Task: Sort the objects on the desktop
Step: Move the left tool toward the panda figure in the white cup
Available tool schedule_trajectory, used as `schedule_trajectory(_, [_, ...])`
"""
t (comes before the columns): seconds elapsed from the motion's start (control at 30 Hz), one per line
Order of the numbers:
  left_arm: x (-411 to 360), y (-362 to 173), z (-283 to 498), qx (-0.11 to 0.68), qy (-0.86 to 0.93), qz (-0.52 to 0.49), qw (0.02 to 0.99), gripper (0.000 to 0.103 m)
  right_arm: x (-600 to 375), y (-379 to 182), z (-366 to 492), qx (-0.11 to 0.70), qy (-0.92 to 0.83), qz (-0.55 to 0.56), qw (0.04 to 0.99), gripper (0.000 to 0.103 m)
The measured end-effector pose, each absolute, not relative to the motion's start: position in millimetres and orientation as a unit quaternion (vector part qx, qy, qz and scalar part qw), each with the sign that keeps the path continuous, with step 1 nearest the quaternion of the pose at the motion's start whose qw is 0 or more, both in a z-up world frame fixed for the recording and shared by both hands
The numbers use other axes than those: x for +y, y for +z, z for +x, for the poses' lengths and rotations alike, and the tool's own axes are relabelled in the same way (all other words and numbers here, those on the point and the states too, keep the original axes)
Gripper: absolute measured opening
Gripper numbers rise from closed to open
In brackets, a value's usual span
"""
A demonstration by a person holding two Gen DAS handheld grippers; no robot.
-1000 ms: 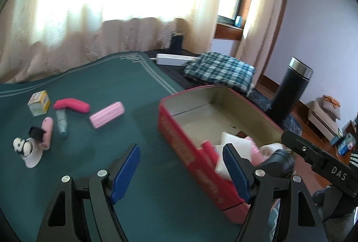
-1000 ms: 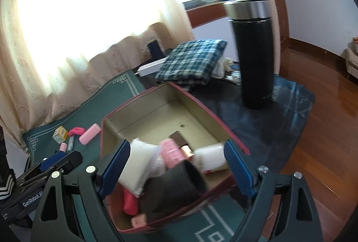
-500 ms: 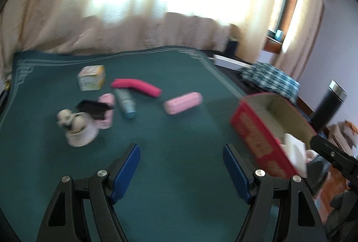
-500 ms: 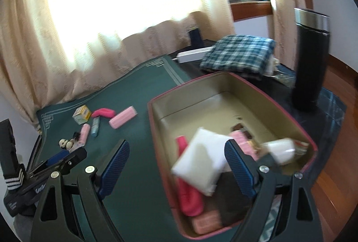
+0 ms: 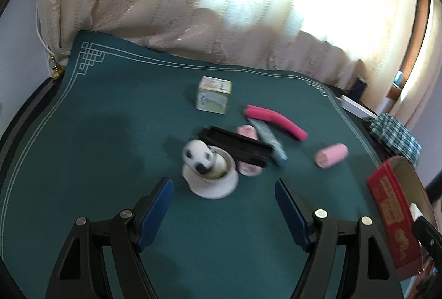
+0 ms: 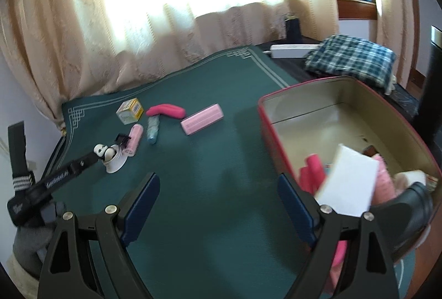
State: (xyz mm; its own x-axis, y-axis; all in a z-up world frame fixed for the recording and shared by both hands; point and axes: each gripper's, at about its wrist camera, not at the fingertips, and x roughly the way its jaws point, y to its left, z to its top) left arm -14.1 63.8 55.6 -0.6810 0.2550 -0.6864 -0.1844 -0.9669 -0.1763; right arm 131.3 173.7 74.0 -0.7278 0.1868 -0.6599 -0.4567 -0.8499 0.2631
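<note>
Left wrist view: left gripper [image 5: 223, 205] has its jaws spread wide with nothing between them, only bare green mat [image 5: 96, 160]. Just ahead of the fingertips sits a white cup [image 5: 211, 180] with a panda figure [image 5: 198, 156] in it. Behind the cup, touching or overlapping: black tray [image 5: 237, 144], pink roller [image 5: 247, 133], pale blue tube [image 5: 272, 141]. Farther back lie a magenta bent stick [image 5: 276, 120] and a small carton [image 5: 214, 96]; a pink cylinder [image 5: 331, 159] lies apart to the right. Red box [image 5: 392, 216] stands at the right edge. Mat's left half is open to its bordered edge.

Right wrist view: right gripper [image 6: 218, 199] also spread, empty, over a free strip of mat between the cluster at left and the red box wall at right. The box holds a white card [image 6: 349, 185] and pink pieces; its far half is bare.
</note>
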Motion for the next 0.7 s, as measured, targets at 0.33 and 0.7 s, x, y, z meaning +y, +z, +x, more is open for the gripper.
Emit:
schedule_trajectory(0.33, [54,34,-56,-0.05,0.911,-0.396,0.105,0.078,164,60,99,0.2,0.901,-0.351,0.16,0.089])
schedule_trajectory(0.7, [50,20,-76,-0.074,0.905,-0.399,0.131,0.043,156,45,58,0.197,0.895,-0.376,0.136,0.089])
